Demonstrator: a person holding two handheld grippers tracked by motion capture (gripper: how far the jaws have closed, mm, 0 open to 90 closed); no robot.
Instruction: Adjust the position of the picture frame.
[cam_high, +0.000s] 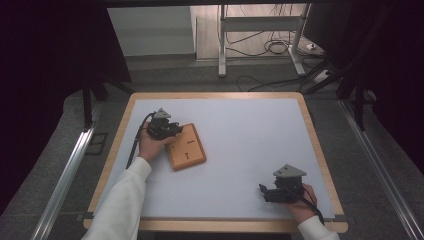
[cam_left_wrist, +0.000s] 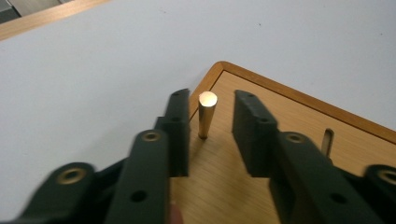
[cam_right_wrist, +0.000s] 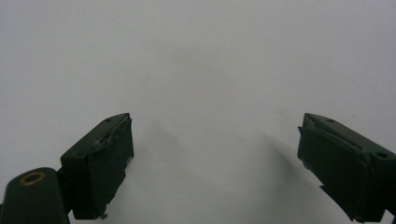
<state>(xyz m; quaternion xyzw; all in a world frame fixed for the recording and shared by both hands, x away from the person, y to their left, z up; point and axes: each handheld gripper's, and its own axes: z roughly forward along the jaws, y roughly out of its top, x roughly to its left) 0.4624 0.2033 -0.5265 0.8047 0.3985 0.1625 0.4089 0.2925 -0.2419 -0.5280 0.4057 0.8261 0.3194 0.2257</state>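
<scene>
White sleeves (cam_high: 125, 192), black tongs (cam_high: 165, 128) with brass-ringed screw holes, grey three-cornered plates, trailing black cables.

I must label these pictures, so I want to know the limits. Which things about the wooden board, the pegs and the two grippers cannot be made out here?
- Wooden board, high view: its near-left corner is hidden by the left gripper and hand.
- Upright peg, left gripper view: whether a jaw touches it is unclear.
- Second peg, left gripper view: partly hidden behind the right-hand jaw.
- Right gripper, high view: its jaws are too small and dark; the right gripper view shows them apart over bare white mat.
</scene>
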